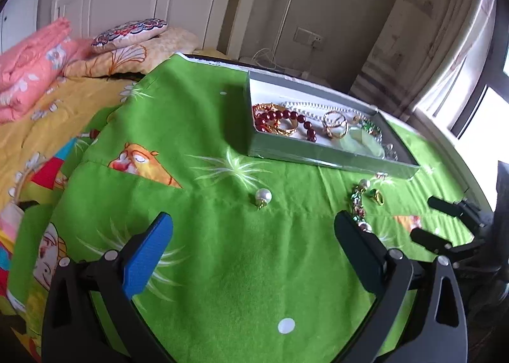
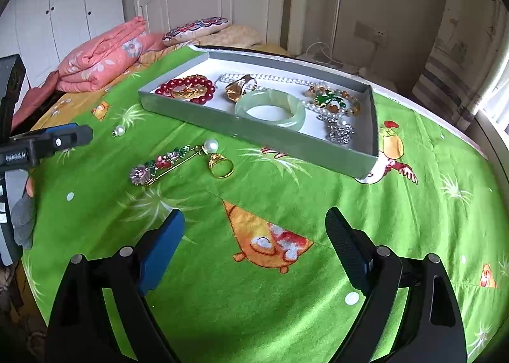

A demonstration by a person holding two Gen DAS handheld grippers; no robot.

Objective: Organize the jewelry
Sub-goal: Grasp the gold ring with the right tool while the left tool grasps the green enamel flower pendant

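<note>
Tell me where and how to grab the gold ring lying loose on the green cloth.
Grip the gold ring across its plain band, coming straight down from above. It lies almost flat on the green cloth, so the band's outer sides are exposed. Keep off the flower brooch just to its left.

My left black two-finger gripper (image 1: 253, 226) hovers with its jaws spread wide, one finger faced with a blue ribbed pad (image 1: 148, 254), the other with a black pad. My right black two-finger gripper (image 2: 254, 223) is likewise spread wide and empty, blue pad on one finger, black on the other. In the right wrist view, my grey-gloved left hand (image 2: 24, 219) grips the left tool's handle at the frame's edge
</note>
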